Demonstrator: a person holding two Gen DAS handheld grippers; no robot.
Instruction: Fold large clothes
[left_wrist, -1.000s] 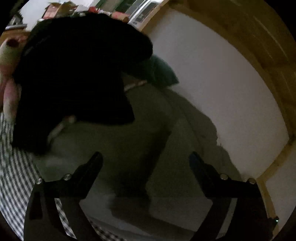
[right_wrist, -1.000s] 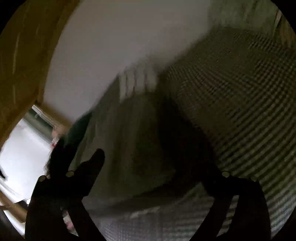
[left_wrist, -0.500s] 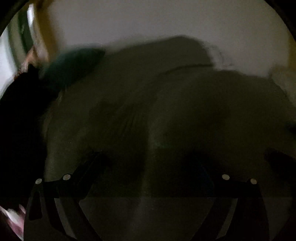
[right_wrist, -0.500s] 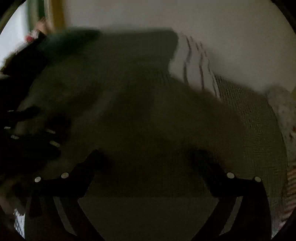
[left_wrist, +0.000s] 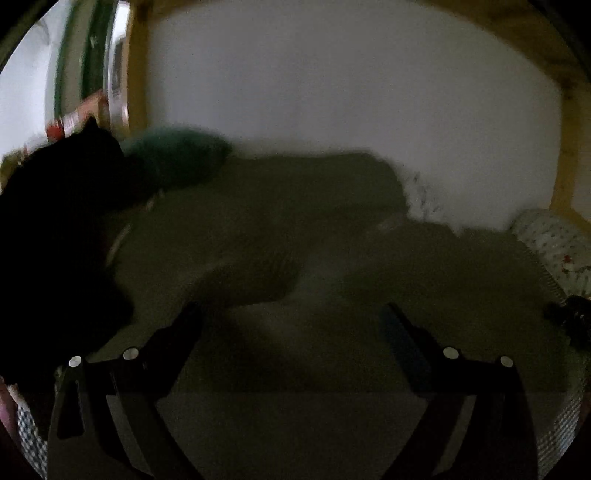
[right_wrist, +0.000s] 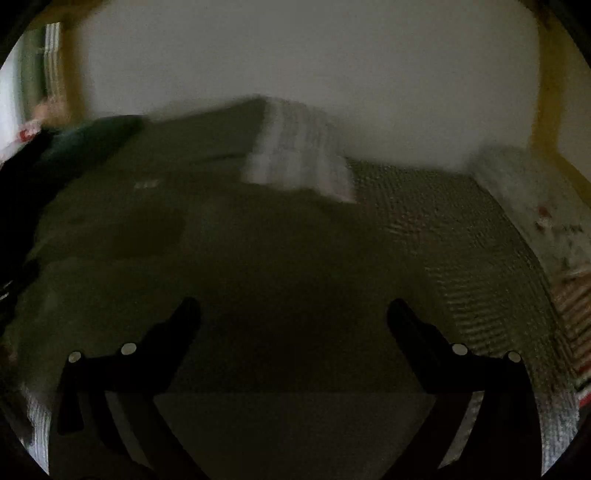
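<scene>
Both views are dim and blurred. A large olive-green garment (left_wrist: 280, 229) lies spread flat over a checked bedcover (right_wrist: 461, 236), reaching from close under the cameras back toward a white wall (left_wrist: 351, 85).

The left gripper (left_wrist: 291, 314) has its jaws spread wide, with nothing between them. The garment lies ahead of and below the two fingers (left_wrist: 177, 332), filling the gap between them; whether the tips touch the cloth cannot be told. To the left of this gripper sits a black garment (left_wrist: 55, 229), and beyond it a teal bundle (left_wrist: 177, 155) at the far edge of the green cloth. A flowered white fabric (left_wrist: 554, 240) shows at the far right, below a wooden post (left_wrist: 569, 147).

The right gripper (right_wrist: 293, 314) is likewise wide open and holds nothing. The garment (right_wrist: 221, 240) spreads ahead of its jaws and off to the left, while the bedcover shows bare to the right of the right finger. At the garment's far edge, near the wall, lies a striped white cloth (right_wrist: 299, 162); it seems to touch the green cloth, though blur hides the join.
</scene>
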